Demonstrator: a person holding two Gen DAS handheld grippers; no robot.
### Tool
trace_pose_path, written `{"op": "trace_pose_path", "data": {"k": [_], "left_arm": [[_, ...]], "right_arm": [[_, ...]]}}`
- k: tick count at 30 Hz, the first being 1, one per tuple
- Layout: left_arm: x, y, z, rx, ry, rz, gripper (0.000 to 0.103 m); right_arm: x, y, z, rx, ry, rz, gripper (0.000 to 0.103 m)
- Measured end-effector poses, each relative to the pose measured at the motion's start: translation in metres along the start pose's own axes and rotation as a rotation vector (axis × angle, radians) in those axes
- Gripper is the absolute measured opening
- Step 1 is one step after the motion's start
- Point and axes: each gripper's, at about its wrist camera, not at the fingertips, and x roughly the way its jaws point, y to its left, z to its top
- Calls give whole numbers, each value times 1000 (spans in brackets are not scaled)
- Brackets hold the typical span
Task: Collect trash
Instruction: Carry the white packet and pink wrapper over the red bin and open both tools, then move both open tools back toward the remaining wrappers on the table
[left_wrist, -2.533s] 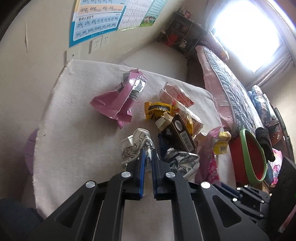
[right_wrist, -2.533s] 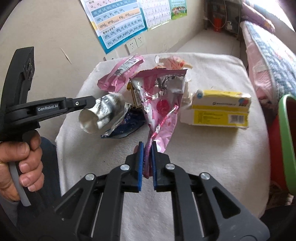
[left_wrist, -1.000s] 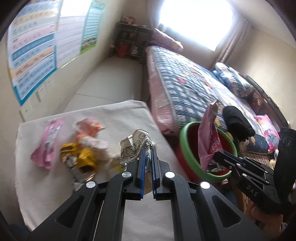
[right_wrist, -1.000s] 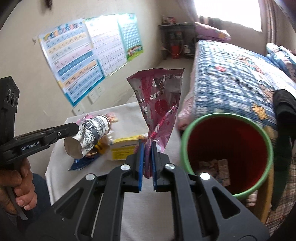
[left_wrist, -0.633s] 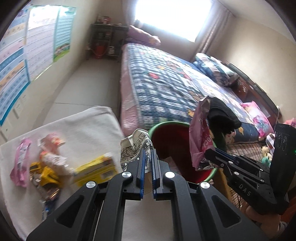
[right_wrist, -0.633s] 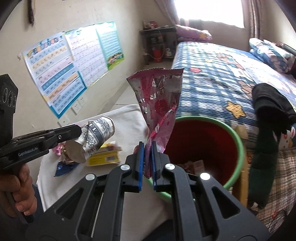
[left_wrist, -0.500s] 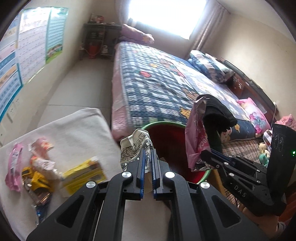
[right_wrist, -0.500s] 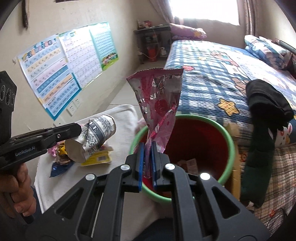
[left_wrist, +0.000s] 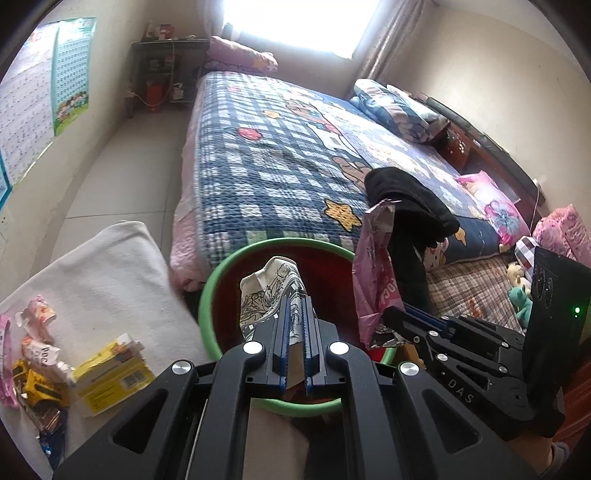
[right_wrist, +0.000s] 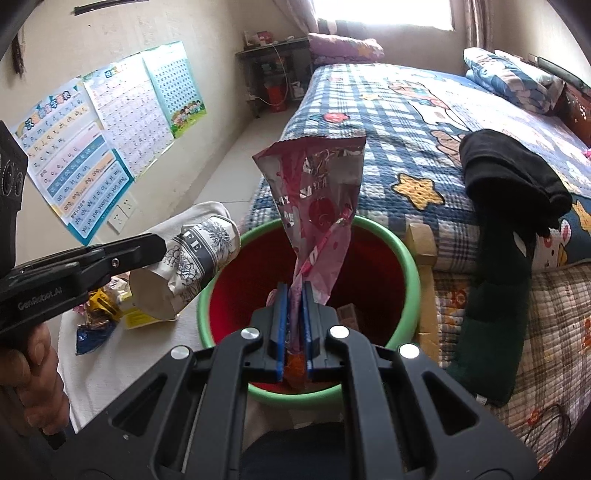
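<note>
- The left gripper (left_wrist: 294, 317) is closed tight on a crumpled paper cup (left_wrist: 271, 291) with a black flower print, over the round bucket (left_wrist: 207, 295), red inside with a green rim.
- The right gripper (right_wrist: 293, 306) pinches a shiny pink foil wrapper (right_wrist: 317, 206) above the same bucket.
- Only the right view shows scraps (right_wrist: 349, 314) at the bucket bottom.
- Only the left view shows the yellow box (left_wrist: 110, 373) on the fuzzy white cloth (left_wrist: 103, 266).

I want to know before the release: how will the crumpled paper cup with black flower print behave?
The crumpled flower-print paper cup looks light and easily crushed: its wall is dented where the left gripper pinches it. It would probably drop into the green-rimmed red bin.
</note>
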Motion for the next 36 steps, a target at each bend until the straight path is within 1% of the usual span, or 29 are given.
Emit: {"op": "trace_pose_path", "data": {"k": [5, 6, 7, 8, 9, 10, 11, 12, 13, 15, 16, 17, 20, 25, 31, 36], "left_arm": [[14, -3, -1, 6, 27, -13, 5], [16, -2, -2, 2, 33, -15, 6], [18, -1, -3, -5, 37, -16, 19], [19, 0, -4, -12, 37, -17, 29], [18, 3, -6, -25, 26, -16, 45], [18, 4, -7, -31, 21, -15, 51], [18, 7, -8, -38, 20, -13, 52], [18, 9, -9, -43, 22, -7, 57], [18, 11, -9, -47, 21, 2, 69], [13, 15, -9, -60, 6, 47, 84], [12, 17, -9, -63, -1, 60, 87], [9, 20, -10, -66, -5, 69, 88], [1, 29, -13, -81, -13, 97, 90], [-16, 45, -23, -102, -25, 124, 91], [-42, 68, -40, -134, -46, 154, 91], [-68, 98, -57, -168, -64, 198, 91]], "right_arm": [[11, -8, -3, 14, 34, -1, 11], [13, -9, -4, 17, 39, -1, 14], [16, -11, -5, 20, 43, -8, 22], [17, -12, -6, 24, 47, -7, 27], [18, -13, -7, 27, 49, -5, 27], [20, -14, -8, 29, 52, -6, 32], [21, -14, -9, 30, 55, -7, 41], [22, -14, -10, 33, 57, -7, 44], [23, -13, -10, 34, 59, -9, 47], [23, -10, -11, 29, 61, -15, 62], [23, -9, -11, 25, 58, -22, 71], [22, -7, -11, 20, 52, -30, 80], [20, 1, -11, 6, 45, -52, 92], [17, 18, -12, -7, 36, -55, 98], [13, 49, -15, -45, 29, -33, 98], [14, 82, -19, -86, 26, 2, 98]]}}
